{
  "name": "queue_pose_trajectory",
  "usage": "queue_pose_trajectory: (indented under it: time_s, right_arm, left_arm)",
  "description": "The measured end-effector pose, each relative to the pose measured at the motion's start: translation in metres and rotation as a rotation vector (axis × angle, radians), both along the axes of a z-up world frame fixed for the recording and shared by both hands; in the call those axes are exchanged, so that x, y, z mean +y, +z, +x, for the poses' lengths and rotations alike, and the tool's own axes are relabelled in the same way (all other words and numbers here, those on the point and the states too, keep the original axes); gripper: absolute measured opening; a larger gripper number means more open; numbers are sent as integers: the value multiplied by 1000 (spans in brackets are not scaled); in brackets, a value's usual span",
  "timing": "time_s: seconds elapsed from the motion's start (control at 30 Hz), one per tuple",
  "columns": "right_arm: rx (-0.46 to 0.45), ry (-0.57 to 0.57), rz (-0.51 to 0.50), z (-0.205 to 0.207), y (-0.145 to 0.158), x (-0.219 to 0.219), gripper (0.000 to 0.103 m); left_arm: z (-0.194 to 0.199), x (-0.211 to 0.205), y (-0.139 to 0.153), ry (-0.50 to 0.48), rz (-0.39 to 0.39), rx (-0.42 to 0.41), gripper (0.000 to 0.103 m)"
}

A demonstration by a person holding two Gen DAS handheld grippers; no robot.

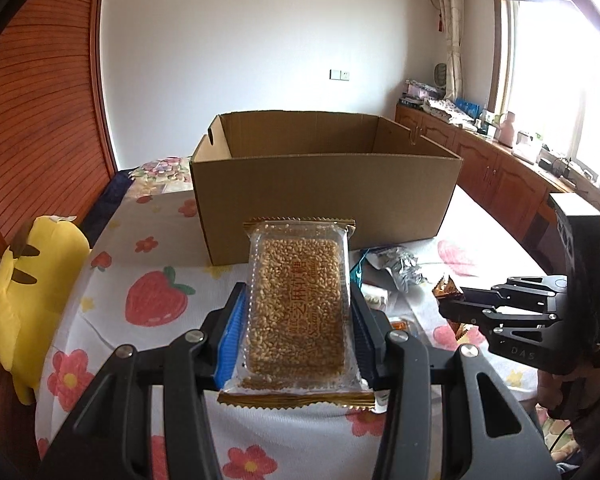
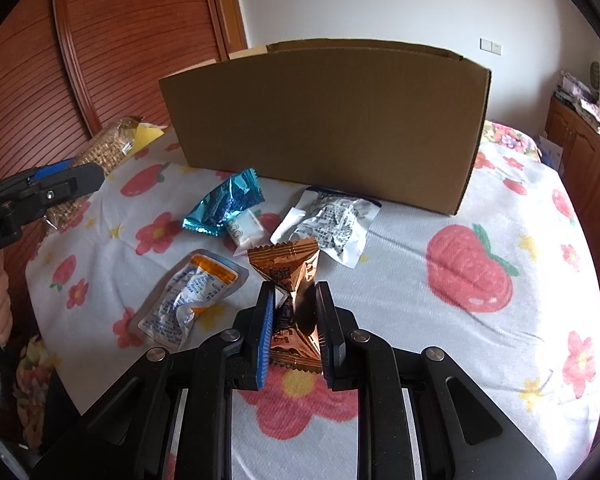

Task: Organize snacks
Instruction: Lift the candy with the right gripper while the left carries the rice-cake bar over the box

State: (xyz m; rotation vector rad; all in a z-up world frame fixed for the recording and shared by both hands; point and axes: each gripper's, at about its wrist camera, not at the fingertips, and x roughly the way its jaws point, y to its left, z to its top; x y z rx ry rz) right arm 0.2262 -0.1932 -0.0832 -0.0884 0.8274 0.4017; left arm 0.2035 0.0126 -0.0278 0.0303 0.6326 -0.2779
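Home bedroom: floral bedspread (image 2: pixel 440 216), wooden wardrobe (image 1: pixel 40 120), curtains (image 1: pixel 454 20).

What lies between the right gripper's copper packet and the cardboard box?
In the right wrist view, a white printed wrapper lies on the bedspread between the copper packet and the cardboard box.

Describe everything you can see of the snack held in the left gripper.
The rice bar is a flat golden-brown slab of puffed grains in a clear plastic wrapper with crimped gold ends and reddish print. The left gripper is shut on its long edges, holding it lengthwise above the flowered cloth, near end toward the camera, far end toward the cardboard box without touching it. In the right wrist view it shows at the left, clamped by the same fingers.
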Motion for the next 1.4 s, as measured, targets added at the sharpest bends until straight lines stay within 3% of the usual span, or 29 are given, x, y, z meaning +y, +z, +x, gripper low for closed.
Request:
queue_pose_trajectory:
  time_s: [0.5, 0.83, 1.4]
  right_arm:
    - [-105, -6, 18, -12, 60, -19, 18]
    - [-148, -22, 27, -12, 82, -32, 18]
    - [-233, 20, 10, 50, 115, -30, 18]
  left_arm:
    - [-4, -2, 22, -14, -32, -58, 46]
    - [2, -6, 35, -28, -48, -95, 46]
    - [72, -20, 55, -39, -36, -150, 46]
